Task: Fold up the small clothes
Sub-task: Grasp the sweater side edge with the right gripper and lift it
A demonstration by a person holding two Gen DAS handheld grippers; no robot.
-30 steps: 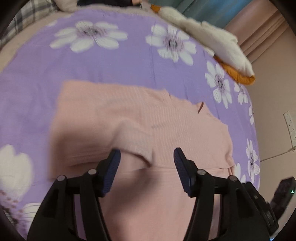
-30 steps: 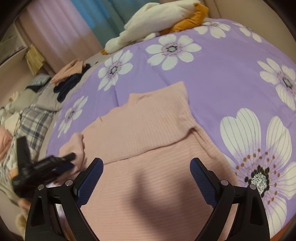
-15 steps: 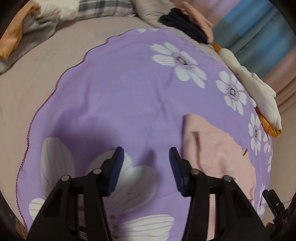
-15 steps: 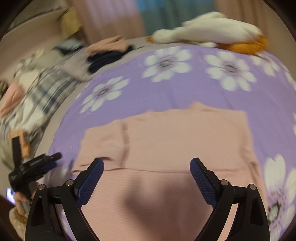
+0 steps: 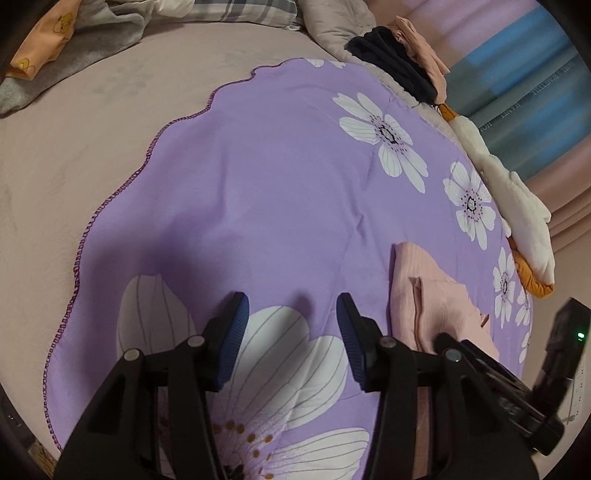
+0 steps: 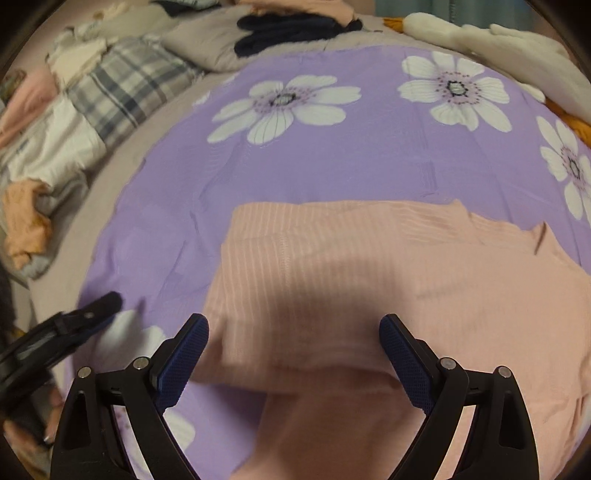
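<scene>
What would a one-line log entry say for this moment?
left gripper: open, over purple blanket | right gripper: open, above pink top | top: partly folded

pink ribbed top [image 6: 388, 266], purple white-flowered blanket [image 6: 332, 162], plaid pillow [image 6: 125, 92]

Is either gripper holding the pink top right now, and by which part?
Nothing is held. The left gripper is open above the purple blanket; the right gripper is open over the pink top.

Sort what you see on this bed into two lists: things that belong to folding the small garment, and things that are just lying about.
Belongs to the job:
- pink ribbed top, partly folded
- purple flowered blanket it lies on
- right tool, open above the top
- left tool, open, beside the top

Just lying about:
- plaid pillow
- dark navy garment
- white plush toy
- orange cloth
</scene>
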